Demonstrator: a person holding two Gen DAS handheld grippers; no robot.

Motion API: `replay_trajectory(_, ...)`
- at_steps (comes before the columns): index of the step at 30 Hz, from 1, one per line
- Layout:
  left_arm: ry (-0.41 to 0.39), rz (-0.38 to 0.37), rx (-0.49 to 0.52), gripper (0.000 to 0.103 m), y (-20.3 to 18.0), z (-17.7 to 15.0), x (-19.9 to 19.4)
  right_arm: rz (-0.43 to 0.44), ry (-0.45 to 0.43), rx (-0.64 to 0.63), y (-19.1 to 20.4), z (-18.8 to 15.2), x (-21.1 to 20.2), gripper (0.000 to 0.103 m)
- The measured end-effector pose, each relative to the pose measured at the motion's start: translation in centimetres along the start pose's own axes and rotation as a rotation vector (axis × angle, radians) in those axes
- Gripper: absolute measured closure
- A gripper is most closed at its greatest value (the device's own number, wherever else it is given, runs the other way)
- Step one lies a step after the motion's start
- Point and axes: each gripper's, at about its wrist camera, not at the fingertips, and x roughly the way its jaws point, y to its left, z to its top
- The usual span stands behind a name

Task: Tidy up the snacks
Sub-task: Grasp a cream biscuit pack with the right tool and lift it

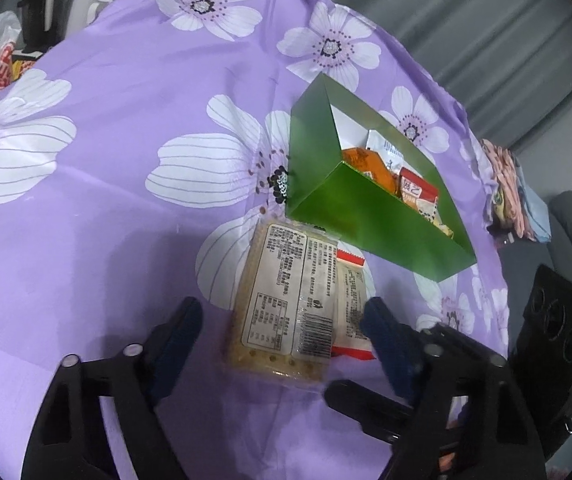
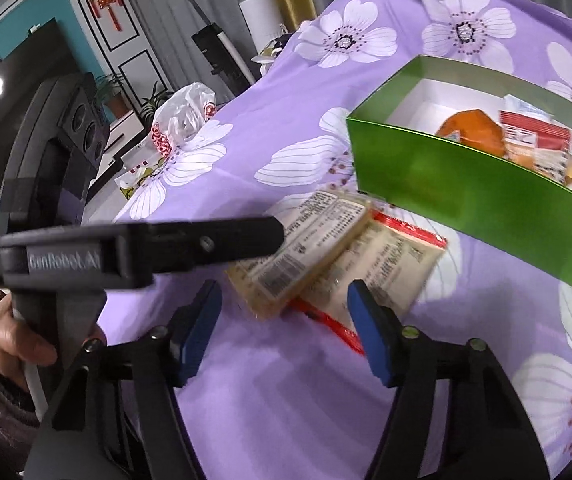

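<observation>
Snacks are mostly sorted already, by the look of it. The green box [image 1: 366, 216] sits right of centre in my left wrist view, and I can see several packets inside it: an orange packet [image 1: 366, 160], a white packet [image 1: 390, 146] behind it and a red-and-white packet [image 1: 416, 192] further along. What's left is two flat packs lying on the purple flowered cloth [image 1: 126, 120] just in front of the box, label side up: a cracker pack [image 1: 286, 300] and, partly tucked under its right edge, a red-edged pack [image 1: 352, 308].

My left gripper [image 1: 282, 316] is spread wide with nothing in it, fingers either side of the cracker pack, low in the frame. My right gripper [image 2: 282, 316] is also wide and empty, pointed at the same two packs from the other side; in that view the box fills the upper right.

So I reckon it's nearly done, just these two to grab and drop in.
</observation>
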Motion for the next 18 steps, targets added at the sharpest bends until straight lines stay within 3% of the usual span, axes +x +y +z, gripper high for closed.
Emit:
replay_trajectory(3,0.012,-0.008,-0.007,0.029,0.3,0.1,0.6,0.004,0.010,-0.011,0.1,0.4,0.8,0.045)
replay_trajectory(7,0.036,-0.048,-0.034,0.047,0.8,0.1,1.3,0.005,0.027,-0.021,0.0,0.6,1.7,0.050)
replay_trajectory(11,0.041,-0.054,-0.049,0.057,1.2,-0.1,1.6,0.012,0.023,-0.031,-0.1,0.5,1.9,0.056)
replay_trajectory(18,0.032,-0.022,-0.038,0.058,0.6,-0.7,1.2,0.003,0.006,-0.058,0.0,0.2,1.6,0.070)
